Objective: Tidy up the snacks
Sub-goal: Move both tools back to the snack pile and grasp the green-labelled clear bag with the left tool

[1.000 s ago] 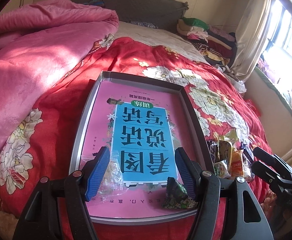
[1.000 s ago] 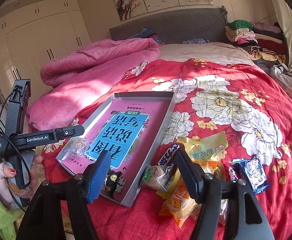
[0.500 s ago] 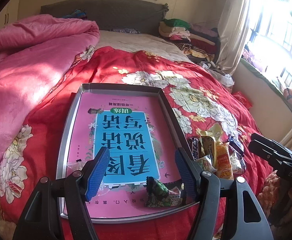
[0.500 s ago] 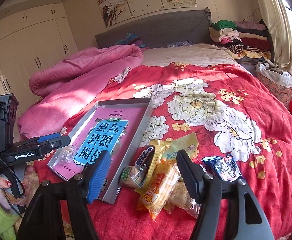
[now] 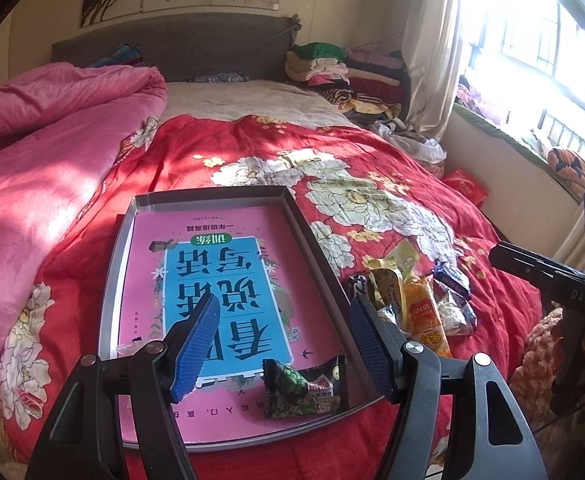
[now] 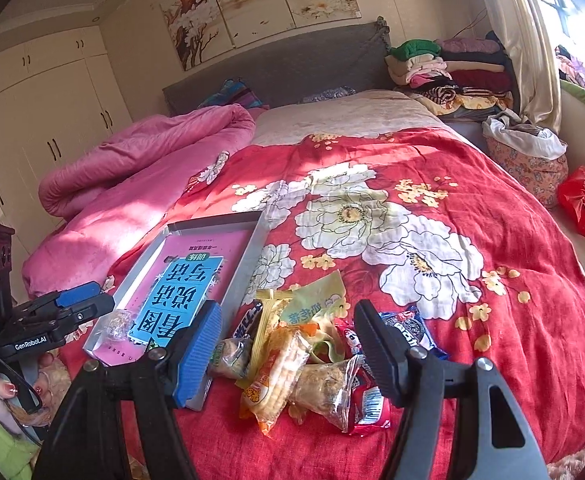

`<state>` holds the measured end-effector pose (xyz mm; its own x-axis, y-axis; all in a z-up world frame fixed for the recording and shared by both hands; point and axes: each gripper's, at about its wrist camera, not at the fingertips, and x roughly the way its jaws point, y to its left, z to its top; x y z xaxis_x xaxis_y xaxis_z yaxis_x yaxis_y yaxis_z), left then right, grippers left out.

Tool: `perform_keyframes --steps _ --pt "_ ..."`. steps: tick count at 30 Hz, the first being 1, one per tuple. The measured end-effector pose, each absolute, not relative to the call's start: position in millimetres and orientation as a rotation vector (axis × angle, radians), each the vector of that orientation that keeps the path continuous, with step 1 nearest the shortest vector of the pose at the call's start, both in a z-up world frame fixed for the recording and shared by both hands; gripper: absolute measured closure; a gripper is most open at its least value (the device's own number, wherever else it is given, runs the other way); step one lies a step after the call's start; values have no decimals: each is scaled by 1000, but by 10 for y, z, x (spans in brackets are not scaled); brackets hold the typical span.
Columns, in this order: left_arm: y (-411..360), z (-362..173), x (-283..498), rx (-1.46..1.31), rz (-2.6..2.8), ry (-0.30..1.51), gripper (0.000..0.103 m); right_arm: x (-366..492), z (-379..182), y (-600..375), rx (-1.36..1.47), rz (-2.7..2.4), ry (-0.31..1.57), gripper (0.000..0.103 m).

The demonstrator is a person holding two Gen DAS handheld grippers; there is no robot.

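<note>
Left gripper [image 5: 282,344] jaws apart, empty, above grey tray [image 5: 316,236] holding dark green snack [image 5: 302,388]; right gripper [image 6: 288,354] likewise parted, gripping nothing, over snack pile [image 6: 304,356] on red bedspread [image 6: 472,220]

left gripper [image 5: 284,344] pulled back from tray [image 5: 316,236], right gripper [image 6: 288,348] back over snack pile [image 6: 292,356] (both still gaping, empty)

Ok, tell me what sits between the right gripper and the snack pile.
Nothing visible does. The right gripper hangs with open jaws directly over the snack pile on the red floral bedspread; the tray lies beside the pile, off that path.
</note>
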<state>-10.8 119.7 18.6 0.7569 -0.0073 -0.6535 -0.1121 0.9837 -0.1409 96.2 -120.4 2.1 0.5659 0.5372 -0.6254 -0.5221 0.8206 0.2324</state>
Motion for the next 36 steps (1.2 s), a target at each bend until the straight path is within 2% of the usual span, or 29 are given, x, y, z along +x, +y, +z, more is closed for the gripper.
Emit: perform_keyframes --steps 17,36 --pt "712 150 -93 -125 -67 721 33 971 42 -1436 57 580 753 35" --pt "286 -97 44 56 -182 835 33 937 -54 -1311 31 649 804 35"
